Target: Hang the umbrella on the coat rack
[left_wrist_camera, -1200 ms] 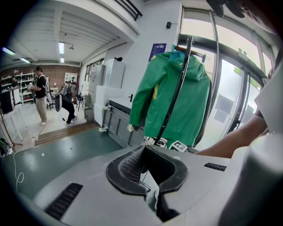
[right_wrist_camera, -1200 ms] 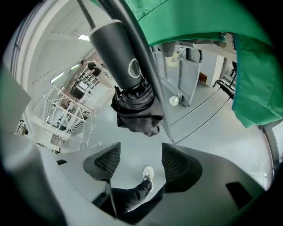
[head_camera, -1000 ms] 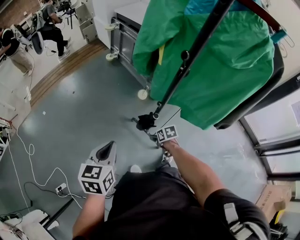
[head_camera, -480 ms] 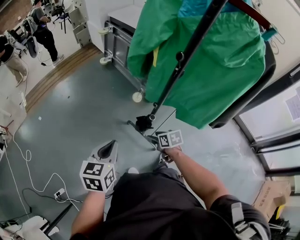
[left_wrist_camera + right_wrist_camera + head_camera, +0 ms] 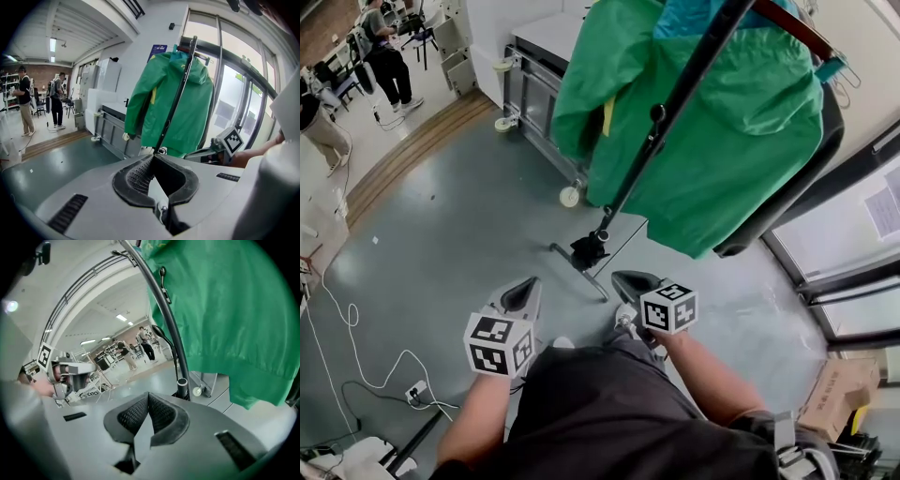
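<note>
The coat rack's black pole [image 5: 675,103] rises from its base [image 5: 586,251] on the grey floor, with a green jacket [image 5: 712,141] hanging on it. A long black thing [image 5: 802,183], apparently the umbrella, hangs at the jacket's right side, reaching almost to the floor. My right gripper [image 5: 628,278] is shut and empty, just short of the base. My left gripper [image 5: 528,284] is level with it to the left, also shut on nothing. In the right gripper view the pole [image 5: 171,329] stands straight ahead of the closed jaws.
A metal cabinet on casters [image 5: 534,84] stands behind the rack. Glass doors [image 5: 853,272] line the right side, with a cardboard box [image 5: 834,398] near them. Cables [image 5: 356,319] and a power strip [image 5: 417,386] lie on the floor at left. People [image 5: 384,56] stand far back left.
My right gripper has risen from low beside the rack's base and come back towards me. Its jaws have gone from open to shut. The left gripper has hardly moved.
</note>
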The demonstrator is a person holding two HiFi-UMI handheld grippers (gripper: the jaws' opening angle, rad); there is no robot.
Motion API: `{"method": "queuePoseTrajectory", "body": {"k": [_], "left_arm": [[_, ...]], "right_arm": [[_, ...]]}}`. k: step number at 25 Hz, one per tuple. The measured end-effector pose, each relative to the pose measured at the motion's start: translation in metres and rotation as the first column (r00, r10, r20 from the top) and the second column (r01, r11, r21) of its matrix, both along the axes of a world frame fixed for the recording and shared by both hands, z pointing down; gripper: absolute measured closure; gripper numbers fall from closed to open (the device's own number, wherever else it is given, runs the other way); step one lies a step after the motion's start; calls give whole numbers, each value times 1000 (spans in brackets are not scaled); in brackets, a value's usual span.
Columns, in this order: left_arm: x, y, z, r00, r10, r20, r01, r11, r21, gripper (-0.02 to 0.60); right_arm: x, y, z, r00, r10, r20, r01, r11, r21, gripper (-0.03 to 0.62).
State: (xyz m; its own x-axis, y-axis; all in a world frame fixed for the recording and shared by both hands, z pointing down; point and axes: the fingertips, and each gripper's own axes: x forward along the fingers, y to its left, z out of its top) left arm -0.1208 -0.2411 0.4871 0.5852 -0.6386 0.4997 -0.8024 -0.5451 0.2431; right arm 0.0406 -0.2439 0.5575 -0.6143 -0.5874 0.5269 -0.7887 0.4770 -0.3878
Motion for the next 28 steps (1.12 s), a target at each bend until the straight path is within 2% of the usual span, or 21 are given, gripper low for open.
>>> {"method": "queuePoseTrajectory", "body": {"k": [6, 10, 20, 28], "left_arm": [[11, 2, 1, 999, 40, 2, -40, 999, -4, 566], [17, 6, 2, 998, 64, 4, -64, 998, -4, 566], [28, 6, 0, 992, 122, 22, -122, 992, 10, 566], [33, 6, -6, 992, 129, 11, -129, 991, 37, 566]], "right_arm": [[-6, 13, -55, 1000, 3, 8, -4, 992, 129, 583], [-4, 26, -69, 1000, 23, -1, -23, 985, 172, 583], [12, 49, -77, 994, 100, 42, -106, 978, 182, 585], [13, 52, -72, 994, 106, 40, -111, 978, 177, 585]]}}
